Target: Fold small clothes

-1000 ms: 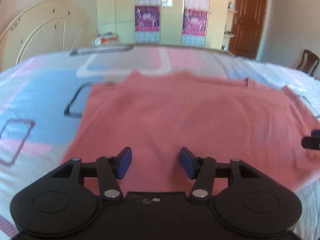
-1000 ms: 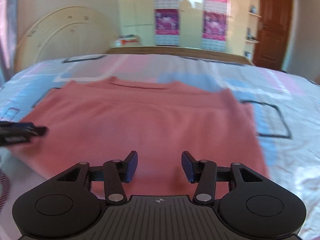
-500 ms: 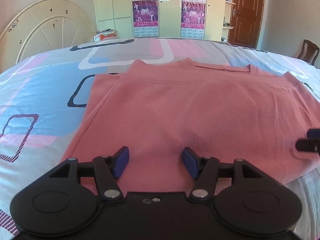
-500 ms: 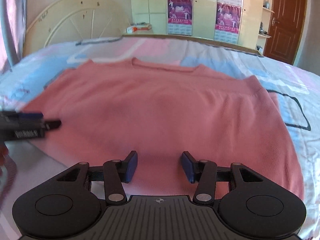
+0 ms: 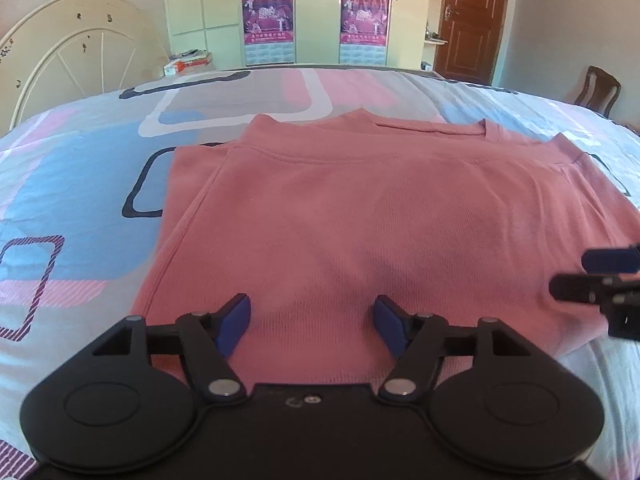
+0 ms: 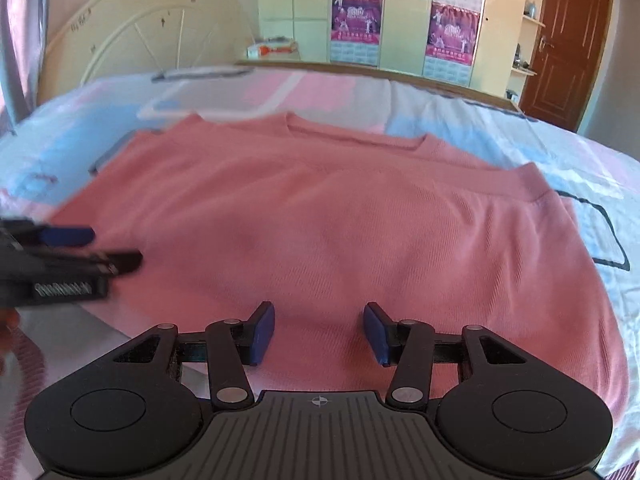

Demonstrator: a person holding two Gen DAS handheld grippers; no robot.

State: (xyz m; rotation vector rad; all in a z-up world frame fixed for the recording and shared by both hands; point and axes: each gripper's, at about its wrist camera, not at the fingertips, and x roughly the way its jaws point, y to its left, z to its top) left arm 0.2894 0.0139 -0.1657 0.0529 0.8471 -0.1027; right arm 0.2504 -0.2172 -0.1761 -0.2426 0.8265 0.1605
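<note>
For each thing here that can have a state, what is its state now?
Pink shirt: lying flat on the bed, partly folded.
Left gripper: open, jaws just widened, nothing between the pads.
Right gripper: open, holding nothing.
Brown door: closed.
Wardrobe doors: closed.

A patterned bedsheet (image 5: 80, 184) covers the bed. Beyond it stand a cream headboard (image 5: 72, 60), a postered wardrobe (image 5: 316, 12), a brown door (image 5: 472, 20) and a chair (image 5: 598, 90).

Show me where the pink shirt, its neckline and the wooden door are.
pink shirt (image 5: 360, 232), left wrist view, middle of the folded body.
neckline (image 5: 428, 127), left wrist view, collar band at the far edge.
wooden door (image 6: 568, 40), right wrist view, middle of the door panel.
</note>
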